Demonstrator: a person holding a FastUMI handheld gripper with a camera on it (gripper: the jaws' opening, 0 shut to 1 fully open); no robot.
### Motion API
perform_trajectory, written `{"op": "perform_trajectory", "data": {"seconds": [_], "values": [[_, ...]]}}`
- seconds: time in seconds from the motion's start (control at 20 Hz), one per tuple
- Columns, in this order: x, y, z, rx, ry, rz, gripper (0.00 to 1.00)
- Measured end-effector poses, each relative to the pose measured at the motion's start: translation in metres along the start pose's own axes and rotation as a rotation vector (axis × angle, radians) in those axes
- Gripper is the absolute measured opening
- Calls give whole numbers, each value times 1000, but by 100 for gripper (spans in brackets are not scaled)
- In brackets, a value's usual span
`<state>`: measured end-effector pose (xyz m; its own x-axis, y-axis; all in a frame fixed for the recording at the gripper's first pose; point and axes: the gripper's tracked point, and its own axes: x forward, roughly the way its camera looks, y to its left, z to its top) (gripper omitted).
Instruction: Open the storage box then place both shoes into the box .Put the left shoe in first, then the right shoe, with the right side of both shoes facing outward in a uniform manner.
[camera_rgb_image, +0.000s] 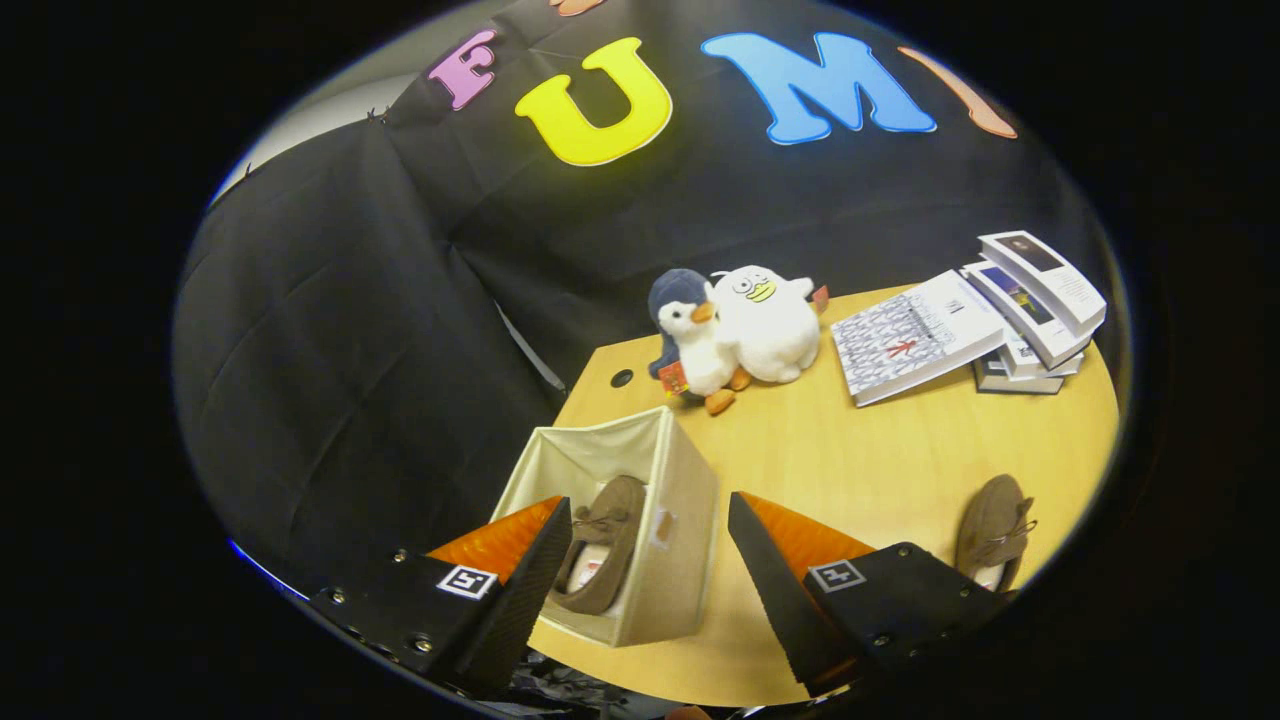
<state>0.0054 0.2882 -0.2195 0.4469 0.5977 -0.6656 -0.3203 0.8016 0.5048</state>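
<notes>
Fingers (640, 580) are spread wide and grasp nothing; you hold them above the near edge of the desk (850, 470), with the storage box (680, 530) showing in the gap between them. That wide spread reads as a release after a drop-off, or readiness for the next pick, so judge it as the changeover between the two shoes.

One brown shoe (605, 555) already lies inside the box, which stands open-topped near the desk's left edge. It rests tilted against the box wall, its long axis running from the near side of the box toward the far side, lace bow facing up; which end is the toe you cannot tell for sure from here.

Second shoe (990, 530) lies on the desk near its right edge, just beyond the right finger and partly hidden by it, long axis running roughly near-to-far, bow showing on top. You will likely need to swing right and match its facing to the boxed one.

Plush penguin (690, 340), white plush bird (770, 325) and books (960, 320) sit along the far edge, well clear.
</notes>
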Motion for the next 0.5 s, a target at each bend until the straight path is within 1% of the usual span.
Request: {"op": "perform_trajectory", "data": {"seconds": [0.15,0.35,0.5], "values": [[-17,-34,0,-5,-10,-49,98],[-42,-89,2,-28,-24,-152,98],[-58,-123,1,-38,-32,-205,98]]}}
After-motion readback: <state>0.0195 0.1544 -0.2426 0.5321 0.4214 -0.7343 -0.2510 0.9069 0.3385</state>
